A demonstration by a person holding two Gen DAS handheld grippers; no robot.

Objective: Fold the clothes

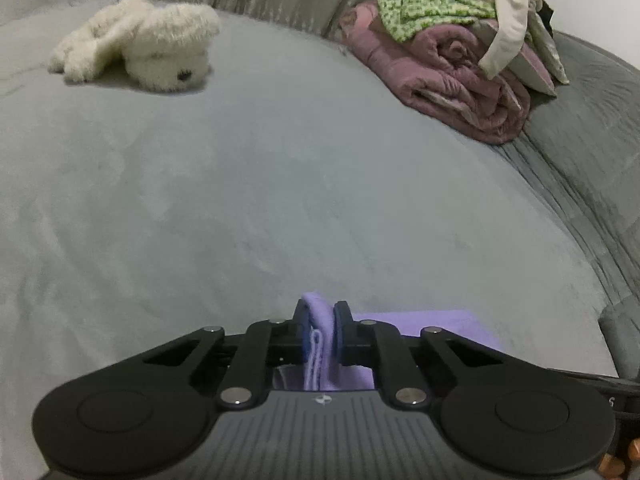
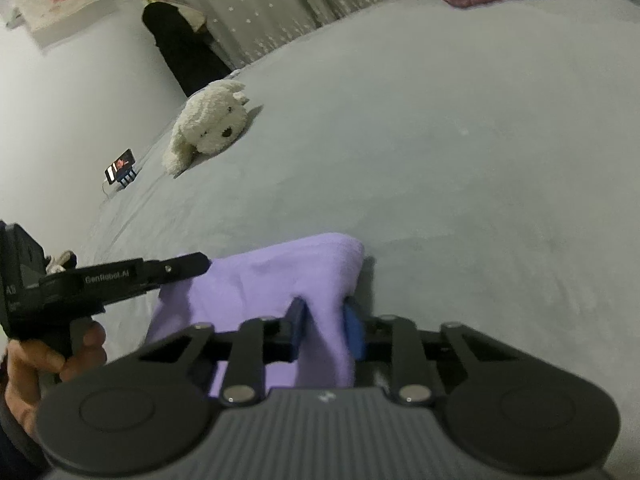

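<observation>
A lilac garment (image 2: 256, 280) lies near the front edge of a grey bed (image 2: 440, 160). In the right wrist view my right gripper (image 2: 324, 326) is shut on a fold of it, blue pads on both sides of the cloth. The left gripper (image 2: 200, 262) enters that view from the left, held by a hand (image 2: 52, 356), its tip at the garment's left edge. In the left wrist view my left gripper (image 1: 322, 330) is shut on a bunched hem of the lilac garment (image 1: 424, 322), which spreads to the right under the fingers.
A white plush dog (image 1: 148, 46) lies at the bed's far left. A pile of pink blanket and mixed clothes (image 1: 460, 52) sits at the far right. A phone on a stand (image 2: 120, 168) rests by the bed's left edge. A grey starred curtain (image 2: 260, 0) hangs behind.
</observation>
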